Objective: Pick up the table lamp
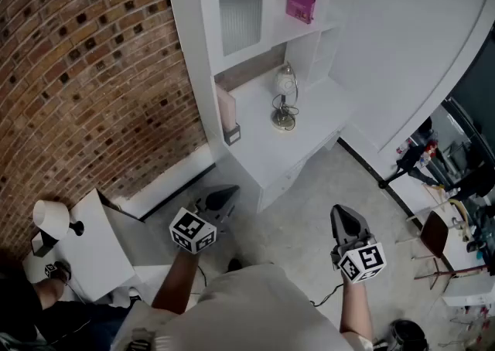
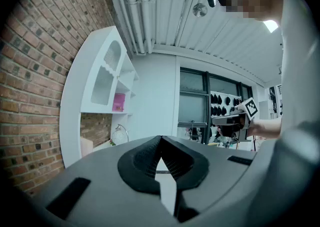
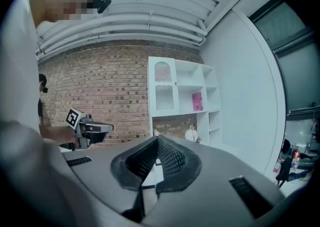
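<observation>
lamp (image 1: 285, 98) stands on desk (image 1: 319, 119), well beyond left tool (image 1: 232, 191) and right tool (image 1: 341, 210).

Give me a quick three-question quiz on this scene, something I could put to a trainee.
1. True or false: the left gripper is shut on the table lamp standing on the white desk.
2. Where is the pink book? A: on a shelf above the lamp. B: on the floor. C: lying beside the lamp.
3. Fill the gap: the right gripper has its jaws ____.
Key: 1 false, it is shut on nothing, well short of the lamp; 2 A; 3 shut.
</observation>
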A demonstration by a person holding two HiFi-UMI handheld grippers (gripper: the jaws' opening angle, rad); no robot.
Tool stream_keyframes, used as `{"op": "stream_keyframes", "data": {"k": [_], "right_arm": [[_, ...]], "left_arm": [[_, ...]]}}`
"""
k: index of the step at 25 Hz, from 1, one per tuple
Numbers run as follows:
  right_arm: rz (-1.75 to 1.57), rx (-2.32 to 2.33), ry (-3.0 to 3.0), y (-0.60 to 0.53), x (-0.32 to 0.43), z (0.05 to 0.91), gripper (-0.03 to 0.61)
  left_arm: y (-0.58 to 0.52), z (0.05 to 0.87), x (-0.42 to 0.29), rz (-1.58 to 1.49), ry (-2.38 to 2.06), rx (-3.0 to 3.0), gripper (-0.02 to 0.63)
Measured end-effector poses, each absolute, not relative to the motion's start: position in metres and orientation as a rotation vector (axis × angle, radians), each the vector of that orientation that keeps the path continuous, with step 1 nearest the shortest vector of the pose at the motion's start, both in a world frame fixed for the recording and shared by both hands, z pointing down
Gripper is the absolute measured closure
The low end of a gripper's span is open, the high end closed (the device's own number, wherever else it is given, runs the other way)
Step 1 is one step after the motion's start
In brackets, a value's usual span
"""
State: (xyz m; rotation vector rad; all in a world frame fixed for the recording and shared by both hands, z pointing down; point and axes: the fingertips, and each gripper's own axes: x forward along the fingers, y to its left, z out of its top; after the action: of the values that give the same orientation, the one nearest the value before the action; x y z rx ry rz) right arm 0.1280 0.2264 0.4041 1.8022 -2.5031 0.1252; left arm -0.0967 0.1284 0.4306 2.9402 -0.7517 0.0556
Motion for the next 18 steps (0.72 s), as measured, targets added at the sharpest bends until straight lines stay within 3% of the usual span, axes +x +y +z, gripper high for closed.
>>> {"op": "stream_keyframes", "data": {"k": [18], "right_arm": [[0.155,1.822,-2.502,0.217,0.115,0.403,0.566]], "left_arm": [[0.125,0.433,-0.098,0.056,-0.729,2.942,0.597]]}}
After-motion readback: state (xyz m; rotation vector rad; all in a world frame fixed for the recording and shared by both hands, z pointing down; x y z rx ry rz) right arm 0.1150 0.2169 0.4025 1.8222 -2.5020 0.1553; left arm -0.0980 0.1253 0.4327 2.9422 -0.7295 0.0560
